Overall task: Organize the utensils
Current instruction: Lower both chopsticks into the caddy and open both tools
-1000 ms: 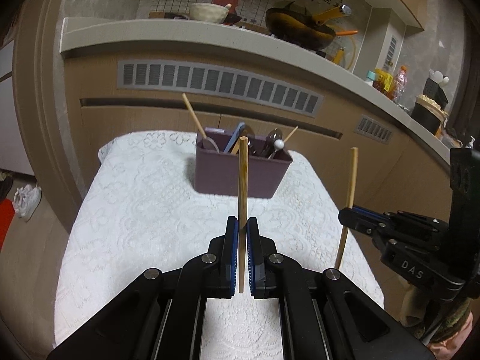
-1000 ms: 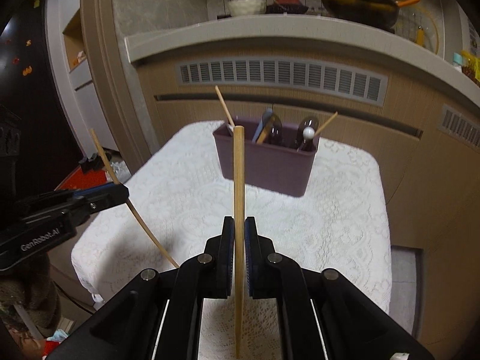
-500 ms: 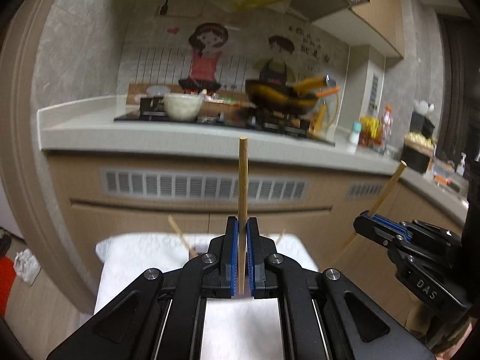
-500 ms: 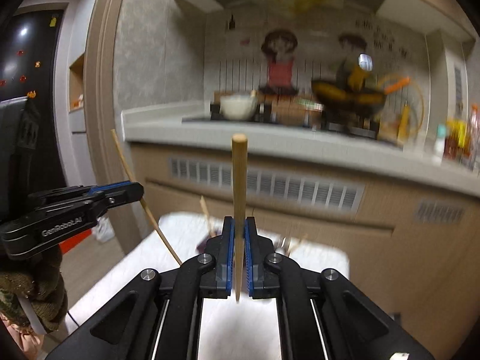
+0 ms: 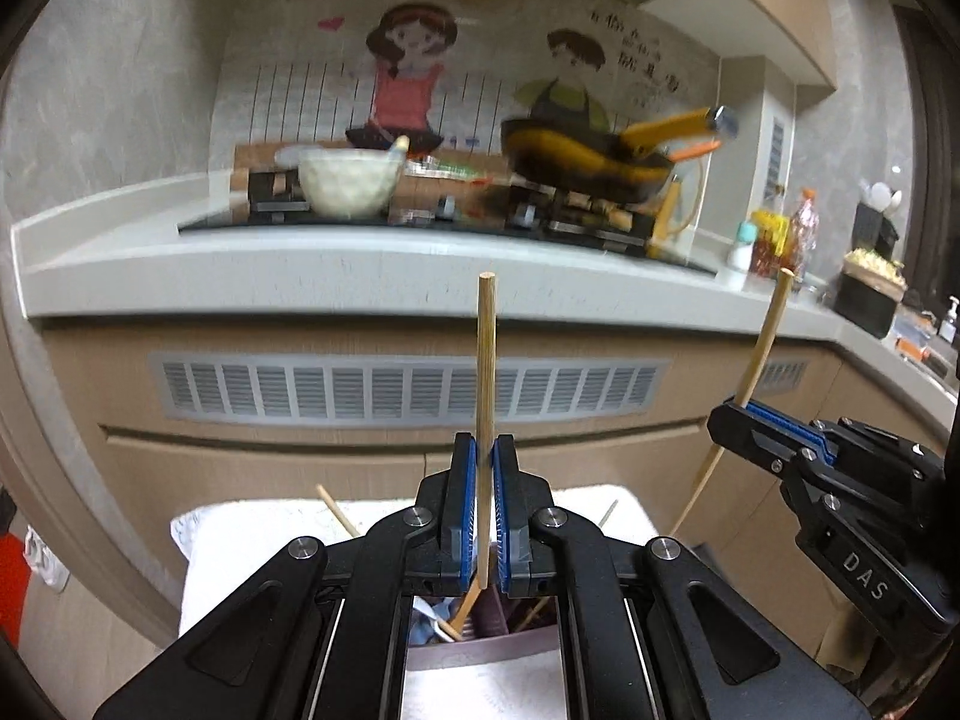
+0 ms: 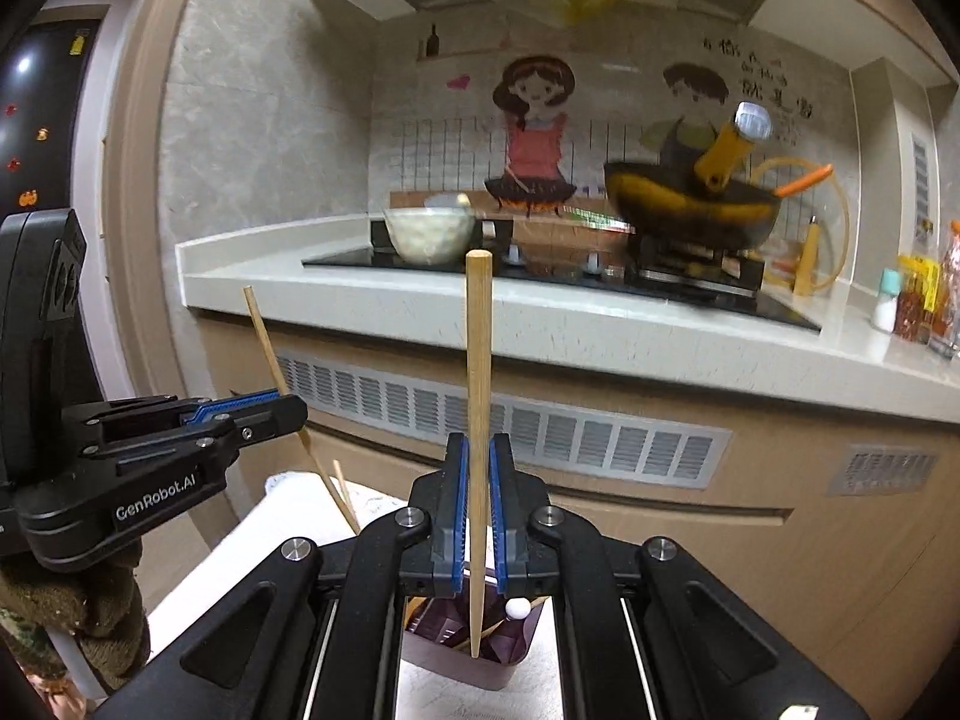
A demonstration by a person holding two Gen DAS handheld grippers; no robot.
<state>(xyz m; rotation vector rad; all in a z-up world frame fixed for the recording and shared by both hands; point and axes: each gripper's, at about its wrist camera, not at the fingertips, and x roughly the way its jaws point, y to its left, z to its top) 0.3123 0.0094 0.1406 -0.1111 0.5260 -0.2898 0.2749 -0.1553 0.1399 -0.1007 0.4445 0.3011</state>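
My left gripper [image 5: 485, 468] is shut on a wooden chopstick [image 5: 485, 372] that stands upright; its lower tip hangs over the purple utensil holder [image 5: 480, 642], seen between the gripper's arms. My right gripper [image 6: 478, 468] is shut on a second wooden chopstick [image 6: 478, 360], upright, its lower tip over the same holder [image 6: 468, 660]. The holder has several utensils in it. The right gripper also shows in the left wrist view [image 5: 744, 426], and the left gripper in the right wrist view [image 6: 270, 408].
The holder stands on a small table with a white lace cloth [image 5: 240, 540]. Behind it are the wooden cabinet front with vent grilles [image 5: 408, 390] and a grey counter [image 5: 240, 264] with a bowl and a wok on the stove. Bottles stand at the right.
Both grippers have moved forward and over the holder with their chopsticks. The holder has dropped from the middle of both views to the bottom, between the gripper arms.
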